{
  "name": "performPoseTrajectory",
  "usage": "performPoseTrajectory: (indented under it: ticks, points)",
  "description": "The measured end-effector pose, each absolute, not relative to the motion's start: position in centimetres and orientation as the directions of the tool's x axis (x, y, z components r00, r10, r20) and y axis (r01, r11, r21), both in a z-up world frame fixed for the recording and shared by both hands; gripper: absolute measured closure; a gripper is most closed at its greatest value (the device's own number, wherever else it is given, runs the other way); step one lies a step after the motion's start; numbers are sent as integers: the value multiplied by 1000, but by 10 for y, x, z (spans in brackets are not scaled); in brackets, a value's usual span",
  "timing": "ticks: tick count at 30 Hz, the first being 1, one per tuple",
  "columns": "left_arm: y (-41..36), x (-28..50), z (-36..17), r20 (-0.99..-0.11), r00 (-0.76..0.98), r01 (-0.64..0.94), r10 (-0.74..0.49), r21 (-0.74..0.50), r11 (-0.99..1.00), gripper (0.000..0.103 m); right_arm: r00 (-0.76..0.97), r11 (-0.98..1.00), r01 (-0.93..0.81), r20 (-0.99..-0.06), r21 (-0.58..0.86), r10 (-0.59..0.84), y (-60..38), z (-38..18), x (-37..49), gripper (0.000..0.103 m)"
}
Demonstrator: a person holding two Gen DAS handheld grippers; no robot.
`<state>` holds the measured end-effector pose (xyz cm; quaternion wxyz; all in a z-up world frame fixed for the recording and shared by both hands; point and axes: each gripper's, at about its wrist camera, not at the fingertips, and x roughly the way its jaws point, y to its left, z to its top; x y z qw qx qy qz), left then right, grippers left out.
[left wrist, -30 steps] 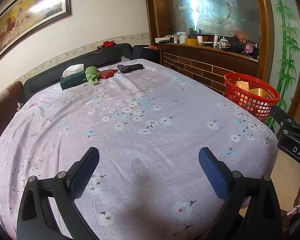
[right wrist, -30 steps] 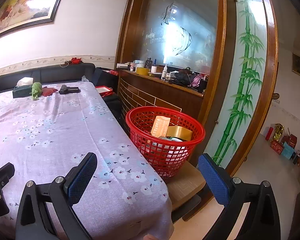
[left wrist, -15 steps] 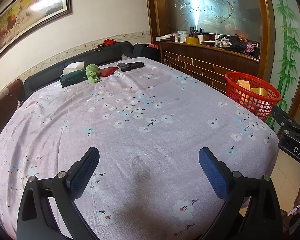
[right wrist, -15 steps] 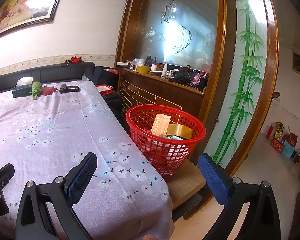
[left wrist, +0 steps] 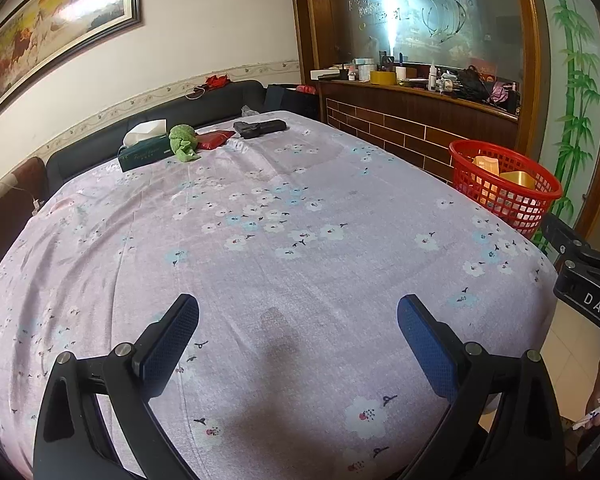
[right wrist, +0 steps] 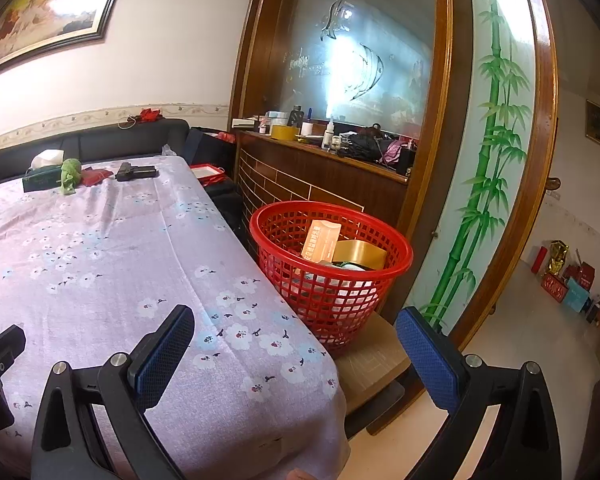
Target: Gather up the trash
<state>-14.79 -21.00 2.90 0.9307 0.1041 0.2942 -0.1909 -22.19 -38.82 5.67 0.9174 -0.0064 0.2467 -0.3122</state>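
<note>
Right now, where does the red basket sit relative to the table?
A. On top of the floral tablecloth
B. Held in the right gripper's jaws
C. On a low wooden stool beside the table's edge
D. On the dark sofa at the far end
C: the red basket rests on a low wooden stool just off the edge of the table, with cartons already inside it.

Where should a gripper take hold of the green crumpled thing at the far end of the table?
Probably from above, jaws across the bunched upper lump of the green crumpled thing. It lies between the tissue box and the red packet, so a sideways approach looks crowded.
</note>
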Motion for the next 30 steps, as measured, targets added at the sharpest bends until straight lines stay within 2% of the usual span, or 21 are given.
performPoseTrajectory:
  ticks: [30]
  points:
    - [-209,-149,23,-591,751,417,-294,79,906,4,673,805,573,-473,-154,-569,-393,48,-220,1]
